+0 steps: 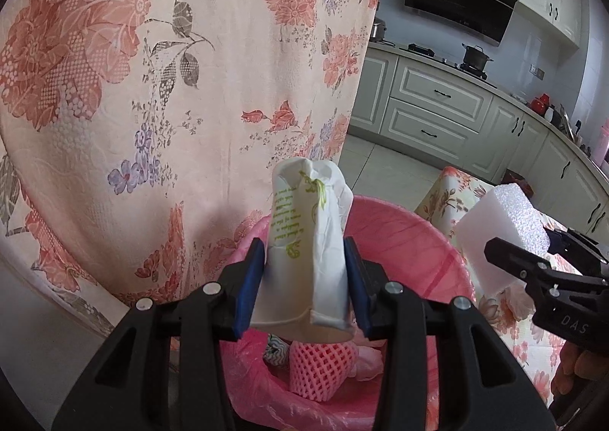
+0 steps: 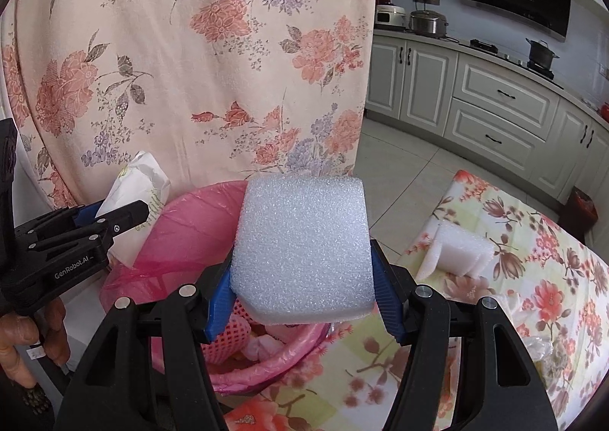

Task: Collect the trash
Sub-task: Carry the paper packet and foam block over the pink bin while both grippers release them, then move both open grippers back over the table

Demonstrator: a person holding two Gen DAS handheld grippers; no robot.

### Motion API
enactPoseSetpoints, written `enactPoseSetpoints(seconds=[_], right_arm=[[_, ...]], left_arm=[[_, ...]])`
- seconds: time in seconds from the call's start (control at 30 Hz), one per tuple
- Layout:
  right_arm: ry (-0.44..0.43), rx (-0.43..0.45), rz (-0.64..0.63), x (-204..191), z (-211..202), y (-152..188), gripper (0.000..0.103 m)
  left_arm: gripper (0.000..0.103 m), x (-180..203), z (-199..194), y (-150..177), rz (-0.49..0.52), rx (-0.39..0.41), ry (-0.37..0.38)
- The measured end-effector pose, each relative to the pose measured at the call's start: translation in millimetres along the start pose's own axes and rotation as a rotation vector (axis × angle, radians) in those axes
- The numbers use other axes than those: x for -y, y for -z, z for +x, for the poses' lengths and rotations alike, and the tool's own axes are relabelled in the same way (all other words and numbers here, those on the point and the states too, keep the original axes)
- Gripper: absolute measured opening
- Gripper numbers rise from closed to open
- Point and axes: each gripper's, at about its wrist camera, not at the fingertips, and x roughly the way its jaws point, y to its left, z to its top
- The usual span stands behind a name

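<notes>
Behind everything a pale green kitchen with a black range hood is seen, and a large peach floral cloth (image 1: 160, 96) hangs close behind the work area. From the left tool (image 1: 304, 278) outward: its blue pads are closed narrowly on a crumpled white paper cup with green print (image 1: 304, 225), which is held with its long axis pointing up and away from the tool, the open mouth towards the camera. Directly below and just beyond this tool the round bin lined with a pink plastic bag (image 1: 411, 237) is found, with a pink foam fruit net (image 1: 319, 366) already lying inside; the cup is therefore judged to hang over the bin's opening. The right tool (image 2: 300, 294) is closed at a wider spread on a white block of packing foam (image 2: 300, 252), gripped across its sides with its broad face turned to the camera. In the right wrist view the pink-lined bin lies below and to the left of this block, whose lower edge hangs over the near right part of the rim, so the left tool is judged the better placed for a drop. Both tools are pitched downward towards the bin, the left one held by a hand (image 2: 26, 339) seen at the frame edge. Further white foam pieces (image 2: 456, 252) remain on the floral-clothed worktop (image 2: 533, 278) to the right of the bin.
</notes>
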Motion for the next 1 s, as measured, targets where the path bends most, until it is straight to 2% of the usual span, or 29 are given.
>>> enactPoseSetpoints(seconds=[0.4, 0.47, 0.53, 1.0], right_arm=[[-0.01, -0.009, -0.024, -9.8, 22.7, -11.1, 0.061], [-0.005, -0.009, -0.025, -9.0, 23.4, -10.1, 0.065], [0.005, -0.007, -0.025, -7.0, 23.5, -8.6, 0.071], [0.029, -0.003, 0.019, 14.5, 9.5, 8.1, 0.071]], left_arm=[[0.043, -5.1, 8.2, -9.5, -0.014, -0.001, 0.004], [0.049, -6.3, 9.9, -9.1, -0.019, -0.004, 0.004], [0.051, -7.2, 10.2, -8.0, -0.021, -0.005, 0.005], [0.051, 6.1, 7.5, -0.8, 0.006, -0.015, 0.019]])
